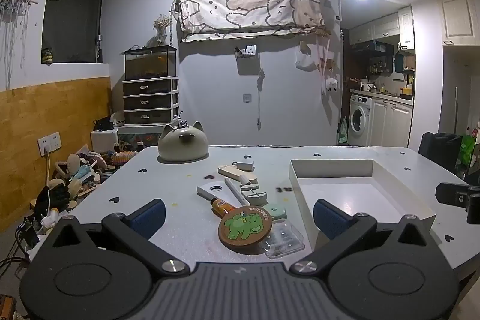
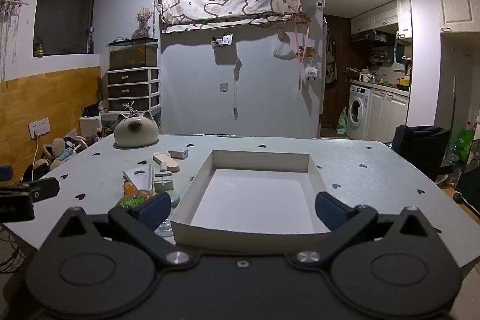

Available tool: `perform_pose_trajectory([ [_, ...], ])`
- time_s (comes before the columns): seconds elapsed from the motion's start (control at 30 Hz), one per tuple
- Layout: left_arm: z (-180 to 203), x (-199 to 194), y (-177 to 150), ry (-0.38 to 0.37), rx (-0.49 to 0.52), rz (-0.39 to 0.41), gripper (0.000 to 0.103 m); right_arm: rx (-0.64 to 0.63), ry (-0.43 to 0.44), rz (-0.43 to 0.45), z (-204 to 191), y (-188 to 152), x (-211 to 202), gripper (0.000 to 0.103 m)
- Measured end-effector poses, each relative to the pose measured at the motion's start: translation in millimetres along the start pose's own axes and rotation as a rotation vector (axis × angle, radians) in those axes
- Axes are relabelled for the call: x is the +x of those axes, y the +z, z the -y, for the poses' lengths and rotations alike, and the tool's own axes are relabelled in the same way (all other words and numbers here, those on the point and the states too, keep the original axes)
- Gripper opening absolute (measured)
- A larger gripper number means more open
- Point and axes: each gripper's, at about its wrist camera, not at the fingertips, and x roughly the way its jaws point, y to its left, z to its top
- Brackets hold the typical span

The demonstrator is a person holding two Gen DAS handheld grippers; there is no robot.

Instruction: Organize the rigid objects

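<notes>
Grey surface (image 1: 180, 233), both sets of fingers spread wide and gripping nothing.

Far left corner: a cream cat-shaped pot (image 1: 183, 145) sits alone. Moving right, a jumble of small rigid things lies mid-surface — a white adapter (image 1: 244, 165) farthest back, a wooden block (image 1: 232, 172), a white holed piece (image 1: 211, 189), an orange bottle (image 1: 222, 205), then nearest the near edge a round green-dinosaur coaster (image 1: 245, 225) overlapping a clear plastic case (image 1: 283, 239). The left gripper (image 1: 238, 218) hovers over that near end. Right of the pile, just beside it, stands a shallow white tray (image 2: 192, 194), with the right gripper (image 2: 243, 207) above its near wall.
</notes>
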Motion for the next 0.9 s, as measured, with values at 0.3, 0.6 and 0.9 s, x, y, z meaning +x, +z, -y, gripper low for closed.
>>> perform_pose_trajectory([
  [0.3,-0.3,0.0,0.1,-0.002,-0.005,-0.003,0.103,-0.001,-0.003,0.000,-0.4,-0.4,0.2,0.103],
  [0.6,-0.2,0.0,0.1,-0.002,-0.005,-0.004,0.103,0.002,0.003,0.000,0.2,-1.2,0.0,0.103],
  [0.9,-0.2,0.1,0.1,-0.002,-0.005,-0.004,0.103,0.002,0.000,-0.001,1.1,-1.3,-0.2,0.103],
])
